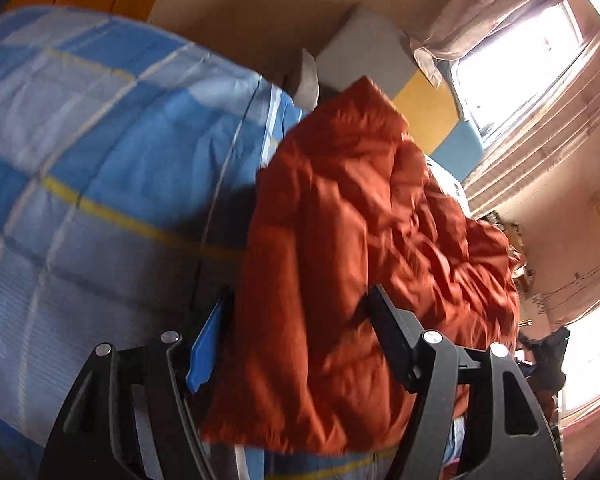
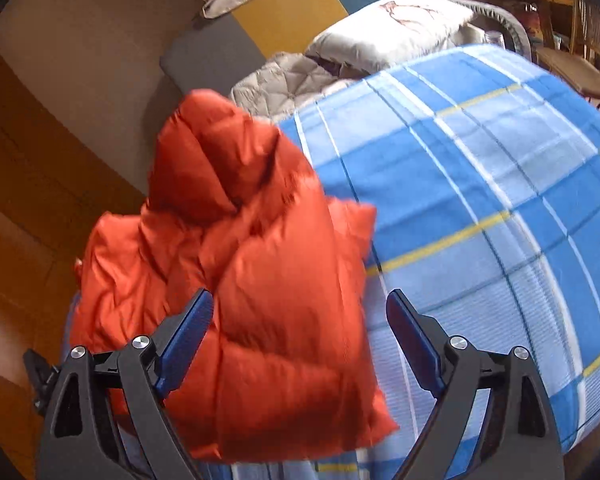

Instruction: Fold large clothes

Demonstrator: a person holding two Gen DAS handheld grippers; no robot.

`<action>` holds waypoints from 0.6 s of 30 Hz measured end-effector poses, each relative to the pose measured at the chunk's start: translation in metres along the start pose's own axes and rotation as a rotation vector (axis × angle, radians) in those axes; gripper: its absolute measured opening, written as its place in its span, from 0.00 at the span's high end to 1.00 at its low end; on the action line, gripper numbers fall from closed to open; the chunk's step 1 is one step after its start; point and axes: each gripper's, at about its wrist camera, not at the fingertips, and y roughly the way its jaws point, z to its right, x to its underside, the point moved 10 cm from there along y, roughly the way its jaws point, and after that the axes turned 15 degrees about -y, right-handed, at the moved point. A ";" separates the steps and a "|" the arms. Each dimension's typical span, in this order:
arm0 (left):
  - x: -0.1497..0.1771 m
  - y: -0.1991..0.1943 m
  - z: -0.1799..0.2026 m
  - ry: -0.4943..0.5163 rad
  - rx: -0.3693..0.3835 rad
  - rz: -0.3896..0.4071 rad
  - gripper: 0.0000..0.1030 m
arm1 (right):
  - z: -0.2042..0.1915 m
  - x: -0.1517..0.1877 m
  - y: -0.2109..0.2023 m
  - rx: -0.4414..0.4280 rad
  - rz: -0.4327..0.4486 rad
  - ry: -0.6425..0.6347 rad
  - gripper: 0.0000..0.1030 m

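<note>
An orange puffer jacket point(image 1: 352, 240) with a hood lies bunched on a bed with a blue plaid sheet point(image 1: 100, 140). My left gripper point(image 1: 300, 312) is open, its jaws wide apart on either side of a jacket edge, which passes between them. In the right wrist view the jacket point(image 2: 252, 260) lies at the left side of the plaid sheet point(image 2: 480, 200). My right gripper point(image 2: 300, 312) is open, its jaws wide apart, with the jacket's near part between and below them. Whether either gripper touches the fabric is unclear.
A grey quilted blanket point(image 2: 280, 80) and a white pillow point(image 2: 388, 28) lie at the head of the bed. A padded headboard in grey, yellow and blue point(image 2: 284, 12) stands behind. Curtains and a bright window point(image 1: 520, 60) are on one side. A wooden chair point(image 2: 580, 60) stands beyond the bed.
</note>
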 end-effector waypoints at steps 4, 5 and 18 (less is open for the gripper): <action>0.011 -0.001 -0.004 -0.015 0.031 -0.017 0.62 | -0.002 0.024 0.008 -0.026 -0.036 0.009 0.33; 0.012 -0.002 -0.002 -0.013 0.042 -0.022 0.73 | -0.004 0.026 0.009 -0.048 -0.038 0.016 0.43; 0.024 -0.041 0.012 0.063 0.056 -0.003 0.79 | -0.014 0.031 -0.021 -0.080 -0.019 -0.050 0.78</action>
